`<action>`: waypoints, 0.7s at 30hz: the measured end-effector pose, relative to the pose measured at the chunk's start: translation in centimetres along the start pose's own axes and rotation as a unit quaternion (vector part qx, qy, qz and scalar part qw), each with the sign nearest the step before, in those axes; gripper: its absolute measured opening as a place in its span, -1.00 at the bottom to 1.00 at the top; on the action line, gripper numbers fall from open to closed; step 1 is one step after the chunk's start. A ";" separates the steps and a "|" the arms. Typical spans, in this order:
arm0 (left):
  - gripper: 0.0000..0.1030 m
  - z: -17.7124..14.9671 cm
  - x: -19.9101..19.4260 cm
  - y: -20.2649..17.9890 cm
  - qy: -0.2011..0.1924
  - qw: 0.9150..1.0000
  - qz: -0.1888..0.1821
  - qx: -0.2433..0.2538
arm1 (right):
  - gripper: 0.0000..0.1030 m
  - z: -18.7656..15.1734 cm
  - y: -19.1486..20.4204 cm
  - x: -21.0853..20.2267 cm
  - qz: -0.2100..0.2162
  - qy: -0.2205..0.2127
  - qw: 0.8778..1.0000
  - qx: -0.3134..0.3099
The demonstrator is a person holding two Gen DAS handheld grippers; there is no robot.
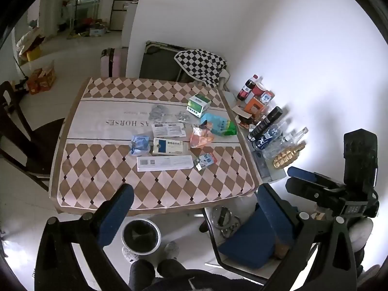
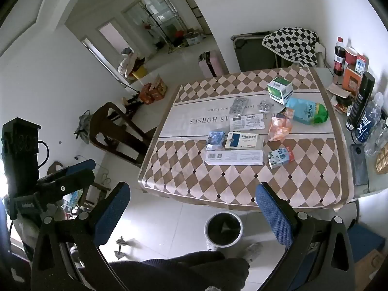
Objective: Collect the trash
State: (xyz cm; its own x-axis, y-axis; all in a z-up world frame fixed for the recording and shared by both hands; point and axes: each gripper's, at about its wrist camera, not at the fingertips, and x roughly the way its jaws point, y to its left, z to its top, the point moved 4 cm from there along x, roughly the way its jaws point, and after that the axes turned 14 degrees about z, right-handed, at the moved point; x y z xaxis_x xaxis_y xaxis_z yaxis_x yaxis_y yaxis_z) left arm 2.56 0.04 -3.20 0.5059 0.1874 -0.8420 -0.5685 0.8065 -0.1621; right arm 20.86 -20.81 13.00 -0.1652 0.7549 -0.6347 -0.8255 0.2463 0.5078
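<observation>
A white-walled room with a pale tiled floor holds a table (image 2: 242, 189) under a smooth cloth printed with brown and cream diamonds. Scattered near its middle lies the trash: a flat white medicine box (image 2: 242, 140), a long paper leaflet (image 2: 234, 157), a crumpled blue wrapper (image 2: 214, 140), a crinkled orange bag (image 2: 278, 128), a glossy blue-green bag (image 2: 306, 114), a small milk carton (image 2: 281, 157), foil pill strips (image 2: 238, 105) and a green-white cube box (image 2: 280, 89). A round bin (image 2: 223, 228) with a dark liner stands on the floor by the near table edge. Bottles (image 2: 363, 101) crowd the right edge. Both the left gripper (image 1: 194, 208) and the right gripper (image 2: 191, 208) hang spread wide and empty, short of the table. Small print on the boxes is unreadable.
</observation>
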 end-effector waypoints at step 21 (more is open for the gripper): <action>1.00 0.1 0.1 -0.4 -0.005 1.000 -0.008 0.003 | 1.00 0.3 0.5 -0.2 -0.001 0.001 1.000 -0.005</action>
State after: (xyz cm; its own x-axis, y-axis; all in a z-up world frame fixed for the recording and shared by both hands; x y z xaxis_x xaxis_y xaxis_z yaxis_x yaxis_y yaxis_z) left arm 2.89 -0.25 -3.17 0.5202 0.1802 -0.8348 -0.5575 0.8121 -0.1721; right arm 20.66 -20.65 13.55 -0.1654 0.7528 -0.6371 -0.8308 0.2417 0.5013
